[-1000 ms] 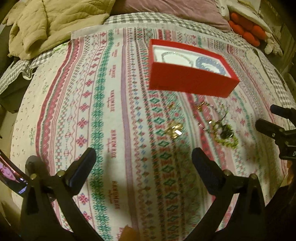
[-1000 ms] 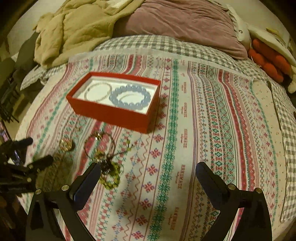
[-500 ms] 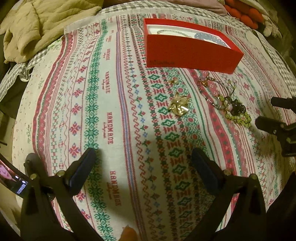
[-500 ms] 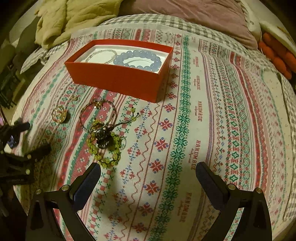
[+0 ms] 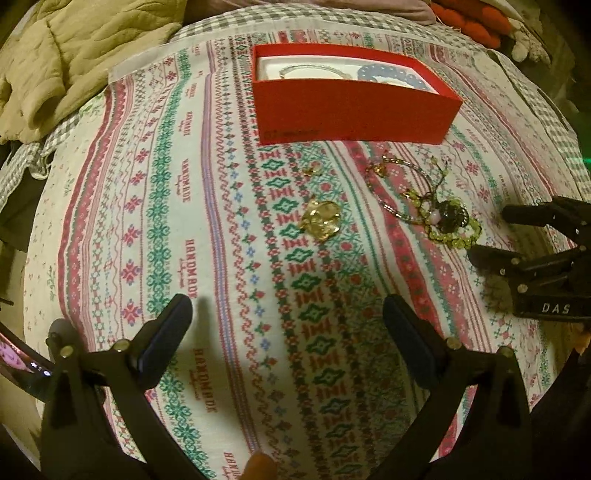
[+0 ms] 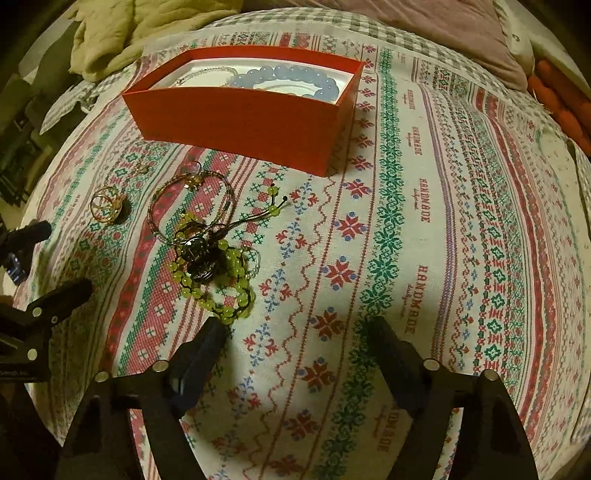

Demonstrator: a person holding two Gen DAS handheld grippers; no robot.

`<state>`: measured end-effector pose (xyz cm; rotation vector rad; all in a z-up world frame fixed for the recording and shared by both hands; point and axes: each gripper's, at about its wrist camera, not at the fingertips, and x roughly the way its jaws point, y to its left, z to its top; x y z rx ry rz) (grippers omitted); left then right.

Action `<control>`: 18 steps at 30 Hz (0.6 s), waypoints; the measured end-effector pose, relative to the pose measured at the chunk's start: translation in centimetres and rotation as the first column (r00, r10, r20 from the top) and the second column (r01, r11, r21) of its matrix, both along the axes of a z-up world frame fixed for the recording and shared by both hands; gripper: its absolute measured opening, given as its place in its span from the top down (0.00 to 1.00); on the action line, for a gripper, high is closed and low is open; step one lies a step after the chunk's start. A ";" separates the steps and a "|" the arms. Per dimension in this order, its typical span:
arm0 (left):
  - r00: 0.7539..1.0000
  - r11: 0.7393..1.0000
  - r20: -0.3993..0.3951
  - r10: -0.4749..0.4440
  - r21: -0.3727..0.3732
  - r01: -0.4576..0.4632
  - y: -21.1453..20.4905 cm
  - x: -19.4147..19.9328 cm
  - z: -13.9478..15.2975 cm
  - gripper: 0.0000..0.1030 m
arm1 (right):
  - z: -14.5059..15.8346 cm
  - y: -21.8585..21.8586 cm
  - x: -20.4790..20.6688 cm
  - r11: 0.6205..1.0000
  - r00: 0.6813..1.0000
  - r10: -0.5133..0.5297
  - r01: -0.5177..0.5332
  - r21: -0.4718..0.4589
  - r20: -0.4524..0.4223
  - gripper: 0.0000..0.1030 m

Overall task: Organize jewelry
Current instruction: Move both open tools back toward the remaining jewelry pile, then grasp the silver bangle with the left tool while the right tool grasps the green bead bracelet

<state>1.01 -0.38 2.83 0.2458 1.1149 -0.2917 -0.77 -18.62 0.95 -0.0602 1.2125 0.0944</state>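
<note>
A red box (image 5: 351, 107) (image 6: 240, 118) stands on the patterned cloth and holds a blue bead bracelet (image 6: 291, 79) and a thin pale bracelet (image 5: 310, 70). In front of it lie a gold ring (image 5: 320, 220) (image 6: 107, 208), a small gold piece (image 5: 312, 170), a thin bead bracelet (image 6: 192, 201) and a green bead bracelet with a dark stone (image 6: 212, 275) (image 5: 452, 225). My left gripper (image 5: 288, 332) is open and empty, short of the gold ring. My right gripper (image 6: 295, 350) is open and empty, its left finger (image 6: 201, 354) just short of the green bracelet.
The patterned cloth (image 6: 406, 221) covers a bed. A beige quilt (image 5: 74, 48) lies at the far left, a mauve pillow (image 6: 461, 33) and orange plush (image 5: 472, 22) at the far right. A phone screen (image 5: 22, 362) shows at the left edge.
Both grippers have dropped lower and moved forward toward the loose jewelry. The right gripper's fingers have narrowed a little and now stand right by the green bracelet.
</note>
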 end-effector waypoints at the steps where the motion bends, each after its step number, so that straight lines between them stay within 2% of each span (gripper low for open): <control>1: 1.000 1.000 -0.001 -0.001 0.000 0.001 -0.1 0.0 0.0 0.01 | 0.2 -0.2 0.0 1.000 1.000 -0.001 0.001 0.014 -0.005 0.28; 2: 1.000 1.000 -0.003 -0.003 -0.002 0.003 -0.2 0.0 0.0 0.01 | 0.5 -0.5 -0.1 0.999 1.000 -0.002 0.002 0.033 -0.009 0.32; 5: 1.000 1.000 -0.002 -0.009 -0.012 0.009 -0.5 -0.1 0.3 0.01 | 1.6 -0.7 -0.1 0.993 1.000 -0.009 0.010 0.119 -0.006 0.33; 7: 1.000 1.000 0.000 -0.009 -0.018 0.009 -0.5 -0.1 0.4 0.01 | 2.1 -0.5 0.1 0.993 1.000 -0.005 0.003 0.122 0.011 0.34; 9: 1.000 1.000 -0.001 -0.003 -0.027 0.003 -0.6 0.0 0.5 0.01 | 1.7 -0.2 0.6 0.995 1.000 -0.007 0.006 0.099 0.010 0.44; 10: 1.000 0.999 -0.003 0.000 -0.032 0.000 -0.6 0.0 0.6 0.01 | 1.2 -0.2 1.0 0.995 1.000 -0.015 0.016 0.097 -0.004 0.52; 12: 1.000 0.999 -0.003 0.002 -0.040 -0.002 -0.6 0.1 0.7 0.01 | 0.9 -0.1 1.3 0.995 1.000 -0.027 0.026 0.098 0.007 0.56; 16: 1.000 0.997 -0.001 -0.011 -0.081 0.011 -0.9 0.4 1.3 0.01 | 0.8 0.7 1.3 0.995 1.000 0.022 -0.024 0.102 0.017 0.87; 18: 1.000 0.992 0.000 -0.021 -0.123 0.020 -1.2 0.4 1.7 0.07 | 1.0 1.0 1.3 0.995 0.999 0.040 -0.041 0.089 0.013 0.91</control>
